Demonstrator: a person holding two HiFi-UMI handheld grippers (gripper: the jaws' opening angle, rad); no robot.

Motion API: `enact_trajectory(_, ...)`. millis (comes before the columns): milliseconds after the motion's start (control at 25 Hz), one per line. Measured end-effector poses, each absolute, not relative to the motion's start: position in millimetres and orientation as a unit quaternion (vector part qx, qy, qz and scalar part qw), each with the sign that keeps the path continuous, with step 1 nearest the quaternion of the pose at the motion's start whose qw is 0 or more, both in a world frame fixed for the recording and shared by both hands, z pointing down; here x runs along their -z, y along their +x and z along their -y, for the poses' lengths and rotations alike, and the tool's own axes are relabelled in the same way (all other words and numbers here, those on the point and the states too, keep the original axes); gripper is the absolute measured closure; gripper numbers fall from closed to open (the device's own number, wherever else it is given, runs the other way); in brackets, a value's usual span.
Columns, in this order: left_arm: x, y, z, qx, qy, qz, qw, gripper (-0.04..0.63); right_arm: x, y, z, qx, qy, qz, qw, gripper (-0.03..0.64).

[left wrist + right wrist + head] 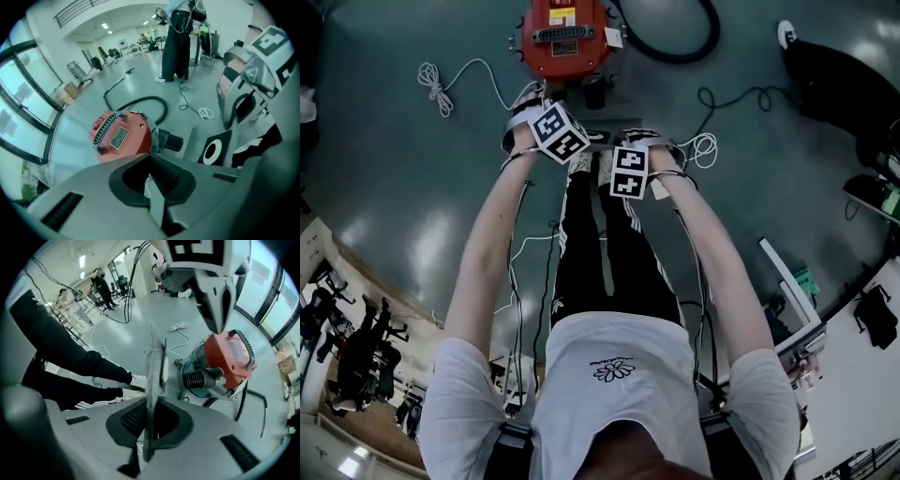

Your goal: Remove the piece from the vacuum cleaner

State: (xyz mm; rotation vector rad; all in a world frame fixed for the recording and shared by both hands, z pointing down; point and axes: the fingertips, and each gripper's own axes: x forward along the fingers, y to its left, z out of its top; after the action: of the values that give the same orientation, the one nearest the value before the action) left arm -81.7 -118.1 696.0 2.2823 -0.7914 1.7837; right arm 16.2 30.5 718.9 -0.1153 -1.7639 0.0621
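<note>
A red vacuum cleaner [565,37] stands on the grey floor just ahead of both grippers, its black hose [675,47] looping away behind it. My left gripper [555,131] and right gripper [628,169] hang side by side in front of it. In the right gripper view, my right gripper [150,423] is shut on a thin flat grey piece [153,366], seen edge-on and sticking up past the vacuum's ribbed inlet [194,379]. In the left gripper view, my left gripper [152,180] has its jaws together with a thin grey edge between them. Beside it shows a grey panel with a black square and white ring [213,150].
A coiled white cable [436,84] lies left of the vacuum, another white coil [703,148] and a black cord [741,98] lie right. My legs and shoes [136,379] are below the grippers. A person [180,37] stands farther off. Frames and gear [787,281] stand at the right.
</note>
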Motion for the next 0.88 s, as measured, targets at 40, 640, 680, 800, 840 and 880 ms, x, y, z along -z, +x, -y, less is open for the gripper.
enact_trajectory(40, -683, -82, 112, -0.576, 0.764, 0.281, 0.082, 0.591, -708, 20, -30, -0.027, -0.045, 0.772, 0.633, 0.594)
enact_trajectory(640, -359, -86, 132, -0.266, 0.793, 0.541, 0.088, 0.591, -446, 18, 66, 0.012, 0.226, 0.827, 0.515, 0.594)
enact_trajectory(680, -337, -81, 136, -0.25, 0.796, 0.545, 0.075, 0.591, -425, 17, 77, 0.014, 0.252, 0.833, 0.493, 0.594)
enact_trajectory(800, -272, -76, 146, -0.196, 0.8, 0.566, 0.031, 0.591, -364, 8, 107, 0.024, 0.319, 0.847, 0.425, 0.594)
enact_trajectory(840, -254, -76, 148, -0.178, 0.799, 0.574, 0.022, 0.591, -345, 5, 117, 0.032, 0.337, 0.85, 0.403, 0.594)
enact_trajectory(880, -240, -75, 150, -0.164, 0.798, 0.58, 0.016, 0.591, -327, 5, 125, 0.04, 0.354, 0.853, 0.382, 0.594)
